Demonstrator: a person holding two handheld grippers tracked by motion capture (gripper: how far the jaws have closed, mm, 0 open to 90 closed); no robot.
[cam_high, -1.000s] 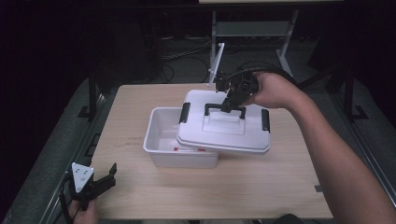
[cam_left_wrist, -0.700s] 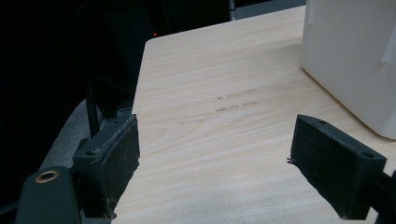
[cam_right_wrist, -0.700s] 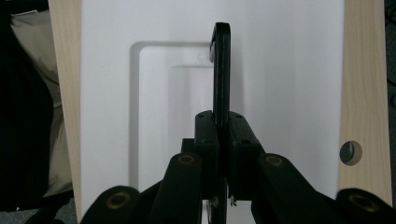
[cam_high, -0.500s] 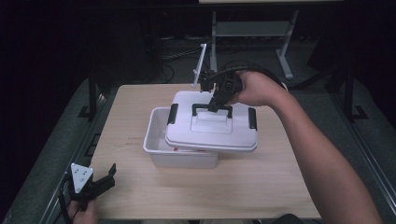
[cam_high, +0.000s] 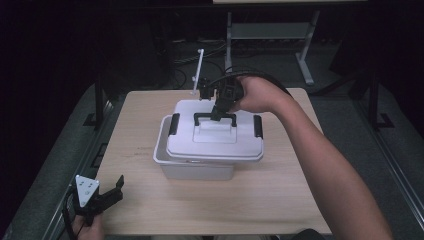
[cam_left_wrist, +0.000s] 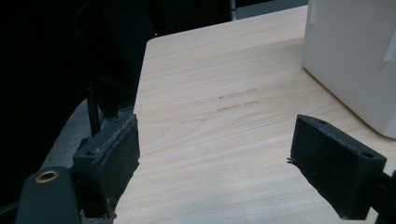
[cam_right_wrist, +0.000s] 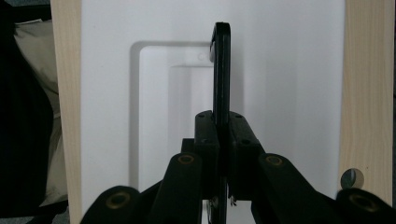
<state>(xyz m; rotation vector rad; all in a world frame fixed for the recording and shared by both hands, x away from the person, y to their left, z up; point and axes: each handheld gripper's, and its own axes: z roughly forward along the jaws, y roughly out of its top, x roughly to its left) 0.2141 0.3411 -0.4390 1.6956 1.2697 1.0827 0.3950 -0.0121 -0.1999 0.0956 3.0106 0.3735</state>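
A white plastic box (cam_high: 192, 167) stands in the middle of the wooden table (cam_high: 280, 195). Its white lid (cam_high: 215, 137), with black side latches, lies over the box, shifted a little to the right of the box's left rim. My right gripper (cam_high: 217, 114) is shut on the lid's black handle (cam_high: 215, 118). From above, the right gripper view has the thin black handle (cam_right_wrist: 221, 70) pinched between my right gripper (cam_right_wrist: 221, 126) pads, over the lid (cam_right_wrist: 289, 93). My left gripper (cam_high: 112, 187) rests open at the table's front left corner; its pads (cam_left_wrist: 334, 165) hold nothing, with the box wall (cam_left_wrist: 350, 60) ahead at right.
A thin white post (cam_high: 198, 70) stands behind the table's far edge. Metal stand legs (cam_high: 305, 60) and cables lie on the dark floor beyond. Bare tabletop lies in front of the box and to its left (cam_left_wrist: 224, 107).
The right gripper has carried the lid leftward and slightly down, from hanging off the box's right side to sitting over the box. The left gripper has stayed put.
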